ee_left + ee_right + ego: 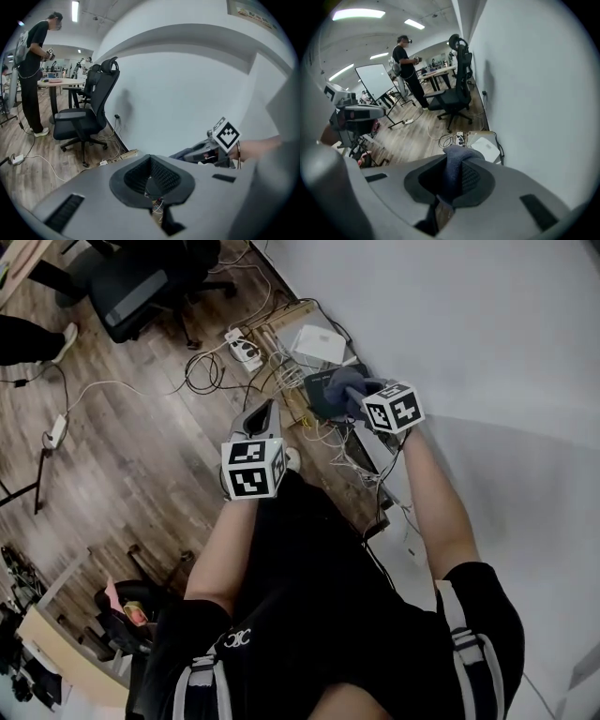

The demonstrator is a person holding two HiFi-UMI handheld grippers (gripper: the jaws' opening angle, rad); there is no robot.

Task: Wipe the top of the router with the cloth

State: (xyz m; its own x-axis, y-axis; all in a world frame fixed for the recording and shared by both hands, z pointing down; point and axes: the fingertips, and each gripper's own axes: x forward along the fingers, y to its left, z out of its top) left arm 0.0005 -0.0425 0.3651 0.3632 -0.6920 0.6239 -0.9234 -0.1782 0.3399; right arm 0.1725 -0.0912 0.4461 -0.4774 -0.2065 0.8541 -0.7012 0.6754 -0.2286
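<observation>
A flat white router [319, 343] [486, 148] lies on a low wooden board by the wall, among cables. My right gripper [356, 390] [452, 180] is shut on a blue-grey cloth [339, 382] [454, 164]. It holds the cloth over a dark box [317, 401], just short of the router. The cloth bunches up between the jaws. My left gripper [265, 411] [151, 187] hangs to the left, over the floor. Its jaws are together with nothing in them; only cables show beyond the tips.
A white power strip [246, 350] and loose cable coils [202, 371] lie left of the router. A black office chair [141, 287] [86, 117] stands further out. The white wall [487, 334] runs along the right. A person [33, 70] stands at a far desk.
</observation>
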